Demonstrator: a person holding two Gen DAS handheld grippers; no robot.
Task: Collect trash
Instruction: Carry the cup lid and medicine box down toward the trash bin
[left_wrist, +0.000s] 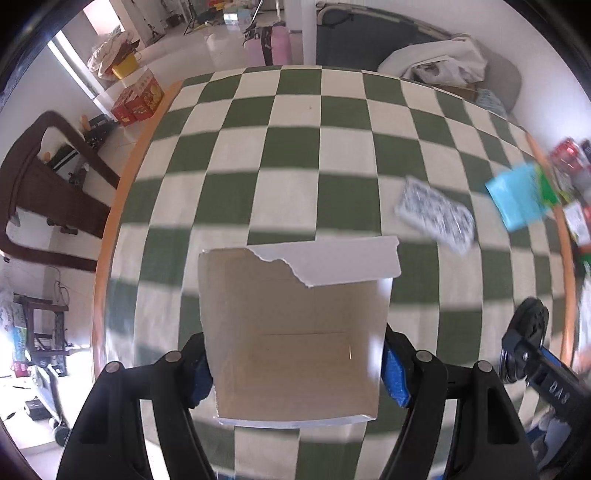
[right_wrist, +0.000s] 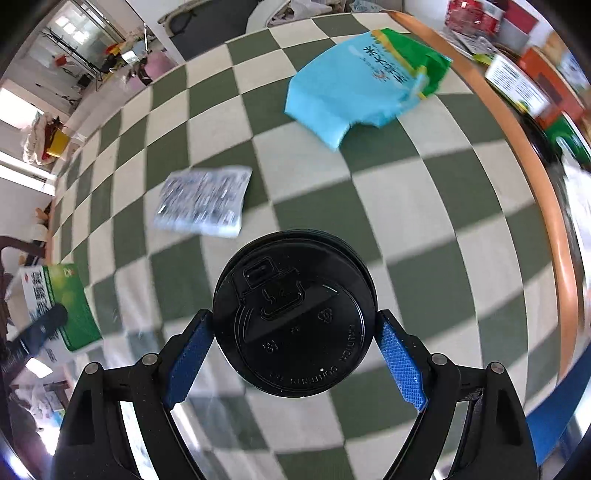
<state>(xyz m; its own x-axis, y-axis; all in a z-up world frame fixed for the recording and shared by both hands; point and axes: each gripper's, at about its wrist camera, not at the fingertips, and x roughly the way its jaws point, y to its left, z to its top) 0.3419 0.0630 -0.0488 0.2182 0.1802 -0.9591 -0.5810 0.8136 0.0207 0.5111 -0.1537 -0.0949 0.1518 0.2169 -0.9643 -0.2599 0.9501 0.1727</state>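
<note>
The left gripper (left_wrist: 297, 363) points down at the checked table (left_wrist: 280, 147), and an open cardboard box (left_wrist: 295, 332) with a torn white flap sits squarely between its blue pads (left_wrist: 395, 376). Both pads press against the box's side walls, so the gripper is clamped on it; the box fills the lower middle of the left wrist view. To the right of it in that view lie a printed white packet (left_wrist: 436, 214) and, further toward the right edge, a blue bag (left_wrist: 517, 199).

The right gripper (right_wrist: 295, 339) is closed around a black-lidded cup (right_wrist: 295, 314), seen from above, its lid filling the centre of the right wrist view with a pad touching the rim on each side. Above the cup in the frame, well apart from it, the white packet lies upper left and the blue bag upper right near the table's orange edge. A green-and-white box (right_wrist: 55, 306) shows at the far left.
</note>
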